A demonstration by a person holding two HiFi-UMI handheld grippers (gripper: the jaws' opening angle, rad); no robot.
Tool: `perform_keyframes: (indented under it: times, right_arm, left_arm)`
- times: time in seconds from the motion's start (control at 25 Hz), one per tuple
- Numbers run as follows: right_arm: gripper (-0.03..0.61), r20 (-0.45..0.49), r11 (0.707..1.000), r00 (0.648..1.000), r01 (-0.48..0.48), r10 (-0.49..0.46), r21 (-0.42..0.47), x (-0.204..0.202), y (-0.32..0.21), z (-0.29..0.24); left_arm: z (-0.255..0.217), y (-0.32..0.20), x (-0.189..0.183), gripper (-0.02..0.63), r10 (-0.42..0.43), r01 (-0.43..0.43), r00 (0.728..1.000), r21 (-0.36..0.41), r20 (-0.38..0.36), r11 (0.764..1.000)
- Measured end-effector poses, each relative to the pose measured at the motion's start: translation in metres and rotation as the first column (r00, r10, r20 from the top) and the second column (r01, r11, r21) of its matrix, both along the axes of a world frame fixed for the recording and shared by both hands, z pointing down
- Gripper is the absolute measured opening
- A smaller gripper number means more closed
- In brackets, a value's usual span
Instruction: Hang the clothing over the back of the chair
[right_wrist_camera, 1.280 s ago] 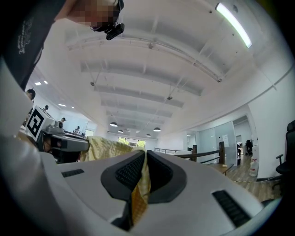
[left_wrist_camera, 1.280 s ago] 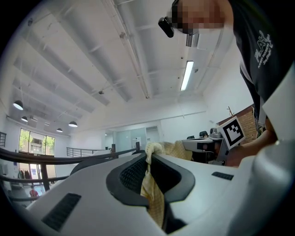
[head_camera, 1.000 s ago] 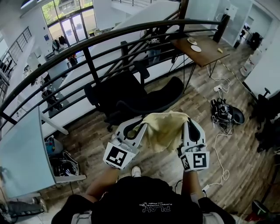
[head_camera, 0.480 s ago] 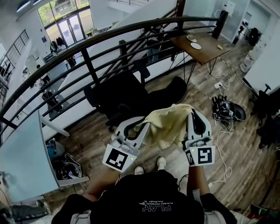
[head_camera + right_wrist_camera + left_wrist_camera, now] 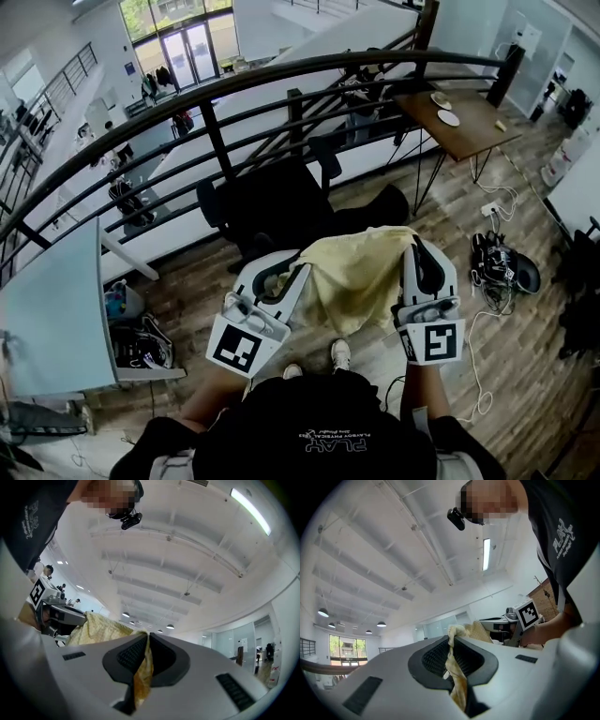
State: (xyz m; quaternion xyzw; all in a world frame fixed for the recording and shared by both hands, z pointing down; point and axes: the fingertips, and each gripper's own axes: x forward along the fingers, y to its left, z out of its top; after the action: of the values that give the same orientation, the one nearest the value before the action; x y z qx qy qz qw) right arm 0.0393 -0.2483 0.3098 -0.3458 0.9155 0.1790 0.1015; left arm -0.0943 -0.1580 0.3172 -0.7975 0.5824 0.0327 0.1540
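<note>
You have the yellow clothing gripped at two edges and held up in front of the black chair.

Nearest you, the left tongs are shut tight on one edge of the clothing, with a bunched fold pinched between the ribbed pads. The right tongs are clamped the same way on the opposite edge. The clothing spans the gap between them and sags in the air over the wooden floor. Its far edge overlaps the chair in the head view, and contact cannot be told. Just beyond, the chair stands close to the dark curved railing. Farther right, past the chair, a wooden surface carries two plates.
</note>
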Motion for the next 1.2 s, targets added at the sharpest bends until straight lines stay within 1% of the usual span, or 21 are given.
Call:
perform_keyframes:
  times: [0.12, 0.2, 0.24, 0.28, 0.32, 0.36, 0.4, 0.44, 0.48, 0.6, 0.76, 0.84, 0.88, 0.92, 0.96, 1.0, 1.04, 1.08, 1.2]
  right_arm:
    - [0.026, -0.062, 0.997, 0.996, 0.065, -0.063, 0.043, -0.004, -0.011, -0.001]
    - [0.026, -0.082, 0.992, 0.99, 0.116, -0.112, 0.055, -0.01, -0.019, -0.004]
    - [0.026, -0.079, 0.99, 0.988, 0.135, -0.131, 0.049, -0.013, -0.023, -0.006]
    - [0.026, -0.064, 0.988, 0.987, 0.151, -0.149, 0.036, -0.015, -0.028, -0.009]
    - [0.026, -0.057, 0.985, 0.984, 0.168, -0.167, 0.027, -0.018, -0.031, -0.011]
    - [0.026, -0.069, 0.981, 0.98, 0.189, -0.187, 0.031, -0.021, -0.034, -0.011]
    - [0.026, -0.094, 0.976, 0.973, 0.214, -0.209, 0.046, -0.024, -0.036, -0.009]
    - [0.026, -0.119, 0.969, 0.966, 0.24, -0.231, 0.063, -0.027, -0.037, -0.008]
    - [0.026, -0.125, 0.963, 0.96, 0.261, -0.251, 0.067, -0.03, -0.039, -0.009]
    - [0.026, -0.097, 0.955, 0.953, 0.293, -0.288, 0.045, -0.04, -0.046, -0.014]
    - [0.026, -0.165, 0.952, 0.947, 0.293, -0.276, 0.087, -0.047, -0.056, -0.012]
    - [0.026, -0.197, 0.944, 0.937, 0.313, -0.29, 0.101, -0.048, -0.059, -0.011]
    - [0.026, -0.21, 0.938, 0.93, 0.329, -0.302, 0.108, -0.049, -0.061, -0.011]
    - [0.026, -0.222, 0.932, 0.923, 0.345, -0.314, 0.115, -0.05, -0.063, -0.01]
    - [0.026, -0.234, 0.924, 0.916, 0.361, -0.327, 0.122, -0.051, -0.066, -0.01]
    - [0.026, -0.247, 0.917, 0.908, 0.377, -0.338, 0.13, -0.053, -0.068, -0.01]
    - [0.026, -0.259, 0.909, 0.9, 0.393, -0.349, 0.138, -0.056, -0.07, -0.011]
    - [0.026, -0.27, 0.9, 0.892, 0.41, -0.362, 0.148, -0.058, -0.071, -0.012]
    - [0.026, -0.29, 0.874, 0.87, 0.456, -0.398, 0.169, -0.063, -0.072, -0.015]
  left_arm:
    - [0.001, -0.008, 0.001, 0.037, -0.05, 0.051, 0.999, -0.013, 0.017, 0.999]
    - [0.001, -0.015, 0.001, 0.037, -0.071, 0.073, 0.996, -0.022, 0.049, 0.997]
    - [0.002, -0.019, 0.0, 0.037, -0.079, 0.082, 0.993, -0.03, 0.082, 0.996]
    - [0.003, -0.022, -0.001, 0.037, -0.086, 0.093, 0.987, -0.043, 0.136, 0.995]
    - [0.005, -0.025, -0.002, 0.037, -0.094, 0.107, 0.976, -0.06, 0.198, 0.992]
    - [0.006, -0.028, -0.004, 0.037, -0.105, 0.125, 0.964, -0.07, 0.244, 0.99]
    - [0.006, -0.029, -0.005, 0.037, -0.119, 0.143, 0.957, -0.073, 0.265, 0.987]
    - [0.005, -0.03, -0.006, 0.037, -0.135, 0.16, 0.953, -0.073, 0.271, 0.984]
    - [0.005, -0.031, -0.007, 0.037, -0.151, 0.177, 0.951, -0.072, 0.269, 0.982]
    - [0.005, -0.037, -0.01, 0.037, -0.198, 0.222, 0.945, -0.069, 0.261, 0.973]
    - [0.0, -0.044, -0.014, 0.037, -0.251, 0.283, 0.925, -0.077, 0.285, 0.956]
    - [-0.003, -0.047, -0.014, 0.037, -0.272, 0.305, 0.916, -0.073, 0.296, 0.949]
    - [-0.005, -0.048, -0.015, 0.037, -0.284, 0.314, 0.917, -0.067, 0.279, 0.947]
    - [-0.008, -0.05, -0.016, 0.037, -0.301, 0.321, 0.926, -0.056, 0.23, 0.945]
    - [-0.012, -0.051, -0.019, 0.037, -0.319, 0.33, 0.934, -0.046, 0.159, 0.943]
    - [-0.014, -0.052, -0.022, 0.037, -0.335, 0.34, 0.937, -0.039, 0.1, 0.94]
    - [-0.014, -0.052, -0.025, 0.037, -0.349, 0.352, 0.934, -0.039, 0.072, 0.935]
    - [-0.014, -0.053, -0.027, 0.037, -0.363, 0.366, 0.929, -0.041, 0.067, 0.93]
    - [-0.015, -0.054, -0.031, 0.037, -0.398, 0.403, 0.914, -0.048, 0.084, 0.914]
